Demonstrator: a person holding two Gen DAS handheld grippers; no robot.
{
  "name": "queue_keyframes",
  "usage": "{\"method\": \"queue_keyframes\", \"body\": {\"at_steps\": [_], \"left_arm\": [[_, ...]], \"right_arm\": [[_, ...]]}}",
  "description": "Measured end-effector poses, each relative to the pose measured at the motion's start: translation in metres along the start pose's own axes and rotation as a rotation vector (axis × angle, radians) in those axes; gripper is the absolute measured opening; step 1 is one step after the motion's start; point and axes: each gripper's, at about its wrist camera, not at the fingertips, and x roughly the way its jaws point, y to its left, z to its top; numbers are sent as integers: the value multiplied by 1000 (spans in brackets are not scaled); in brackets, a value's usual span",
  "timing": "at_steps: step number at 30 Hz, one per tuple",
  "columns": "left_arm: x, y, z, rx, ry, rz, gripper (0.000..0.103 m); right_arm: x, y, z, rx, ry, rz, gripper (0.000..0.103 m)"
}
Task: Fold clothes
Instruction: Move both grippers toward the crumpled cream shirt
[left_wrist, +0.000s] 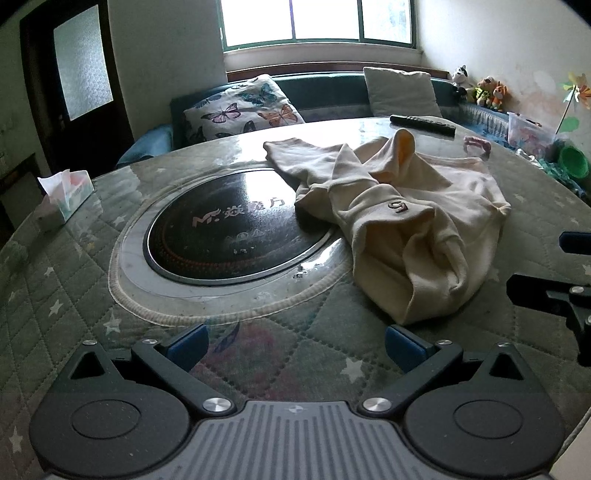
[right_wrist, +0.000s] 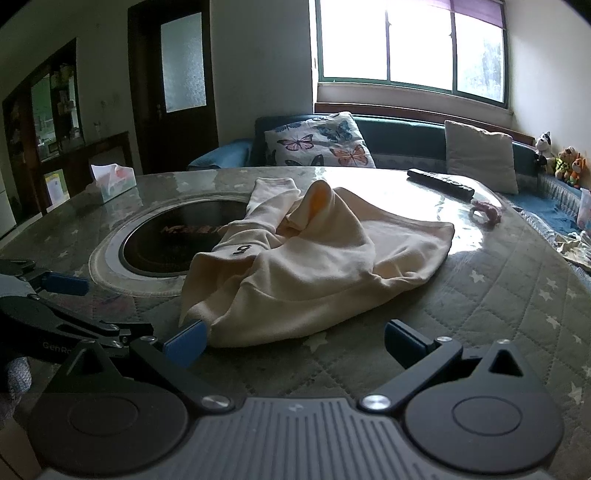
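Ahead – garment (right_wrist: 295, 258) before right tool (right_wrist: 295, 345).

A dark "5" sits on the cream garment's cuff (left_wrist: 398, 207). The black cooktop (left_wrist: 236, 236) shows a pale "M" logo beside unreadable characters. "GenRo" marks the left gripper (right_wrist: 55, 345).

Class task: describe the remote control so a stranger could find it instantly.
Start at the round table, with its black inset hob. Look past the crumpled cream garment to the far edge, nearest the sofa. The remote control is the only long, flat black bar there; the small pink item beside it is soft-looking.
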Motion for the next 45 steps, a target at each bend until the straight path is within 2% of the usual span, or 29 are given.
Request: {"method": "queue_keyframes", "body": {"at_steps": [7, 11, 23, 29, 37, 45], "left_arm": [[4, 0, 1, 4, 9, 3, 103], [7, 1, 3, 4, 15, 5, 103], [17, 4, 12, 9, 26, 7, 103], [21, 9, 19, 16, 27, 16, 103], [30, 14, 43, 20, 5, 18, 103], [41, 18, 71, 29, -29, 15, 103]], "right_arm": [[5, 1, 5, -8, 13, 7, 103], [12, 2, 4, -5, -9, 14, 103], [24, -3, 15, 17, 30, 53, 103], [33, -3, 23, -2, 15, 53, 103], [44, -10, 37, -17, 8, 45, 103], [69, -28, 69, -56, 1, 5, 102]]}}
